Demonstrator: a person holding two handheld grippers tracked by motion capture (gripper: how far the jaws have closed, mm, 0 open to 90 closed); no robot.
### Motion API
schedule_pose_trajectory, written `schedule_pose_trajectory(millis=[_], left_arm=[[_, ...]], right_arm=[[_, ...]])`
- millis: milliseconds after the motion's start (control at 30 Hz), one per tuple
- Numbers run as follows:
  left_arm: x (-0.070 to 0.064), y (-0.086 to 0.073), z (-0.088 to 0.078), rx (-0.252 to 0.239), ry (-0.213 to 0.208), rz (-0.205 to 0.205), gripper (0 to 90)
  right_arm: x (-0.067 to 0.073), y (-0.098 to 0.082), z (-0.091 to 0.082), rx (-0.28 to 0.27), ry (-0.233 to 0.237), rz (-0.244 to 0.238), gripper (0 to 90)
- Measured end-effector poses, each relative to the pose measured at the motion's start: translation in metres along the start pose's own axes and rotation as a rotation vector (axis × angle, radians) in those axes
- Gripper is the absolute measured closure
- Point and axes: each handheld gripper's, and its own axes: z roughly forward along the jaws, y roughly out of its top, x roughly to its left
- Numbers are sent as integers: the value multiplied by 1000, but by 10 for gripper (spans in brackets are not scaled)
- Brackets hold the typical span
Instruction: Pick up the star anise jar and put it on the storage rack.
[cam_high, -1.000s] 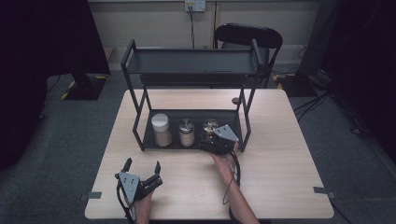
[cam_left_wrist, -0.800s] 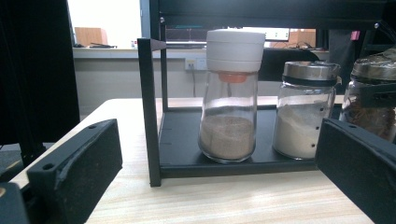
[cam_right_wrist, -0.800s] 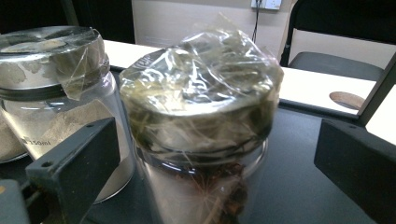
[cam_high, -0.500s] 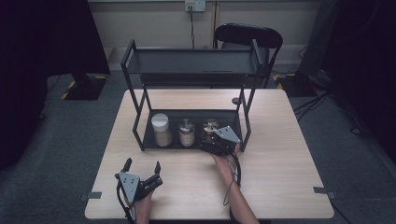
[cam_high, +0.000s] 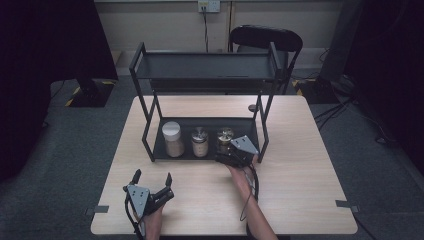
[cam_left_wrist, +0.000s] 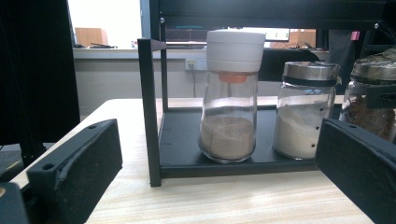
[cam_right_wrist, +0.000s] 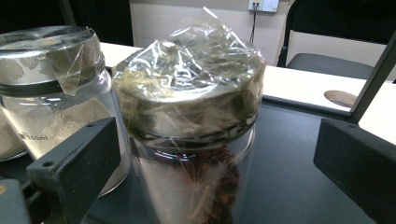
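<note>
**Right gripper at film-capped jar, not yet closed**

Wooden desk (cam_high: 300, 150) carries a black rack (cam_high: 205, 72) with 3 jars. Right gripper (cam_high: 231, 156) straddles the film-capped jar (cam_right_wrist: 191, 121) on the lower shelf, fingers (cam_right_wrist: 77, 158) wide open, gripping nothing. Left gripper (cam_high: 152, 181), open and empty, waits at the near edge.

Black two-tier rack (cam_high: 145, 105) standing mid-table (cam_high: 310, 165). Three jars sitting in a row on its lower shelf: white-lidded jar (cam_high: 172, 138) at left, metal-lidded jar (cam_high: 199, 141) in the middle, third jar (cam_high: 224, 139) at right. Right gripper (cam_high: 236, 152) reaching in at the third jar. Left gripper (cam_high: 152, 179) resting near the table's front edge, jaws spread, well apart from the rack. Dark chair (cam_high: 266, 39) standing behind the table.
</note>
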Motion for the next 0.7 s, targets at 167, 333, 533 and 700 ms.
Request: schedule_pose_trajectory(millis=[167,333,533,700], left_arm=[[0,0,0,0,0,1,1],[0,0,0,0,0,1,1],[0,0,0,1,1,1,1],[0,0,0,2,1,1,1]], right_arm=[[0,0,-1,-5,2,2,4],[1,0,-2,-11,0,3,10],[1,1,-5,-16,0,12,10],[1,2,-6,-21,-1,14,11]])
